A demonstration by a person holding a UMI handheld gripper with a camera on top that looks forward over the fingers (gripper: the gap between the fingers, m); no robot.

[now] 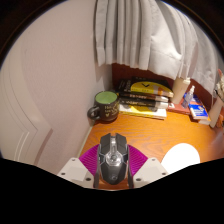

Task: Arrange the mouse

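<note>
tool (113, 172) squeezing the computer mouse (113, 160) tight | holds it to move it | green mug (105, 104) just ahead on counter (150, 135)

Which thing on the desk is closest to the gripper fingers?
The dark mouse: it sits right between the fingers of the hand-held gripper. The green mug and the stacked books lie farther off, near the curtain.

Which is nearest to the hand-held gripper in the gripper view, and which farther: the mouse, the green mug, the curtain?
1. Mouse: between the fingers of the hand-held gripper.
2. Green mug: beyond the fingers, on the desk, beside the books.
3. Curtain: farthest, hanging behind the books.
</note>
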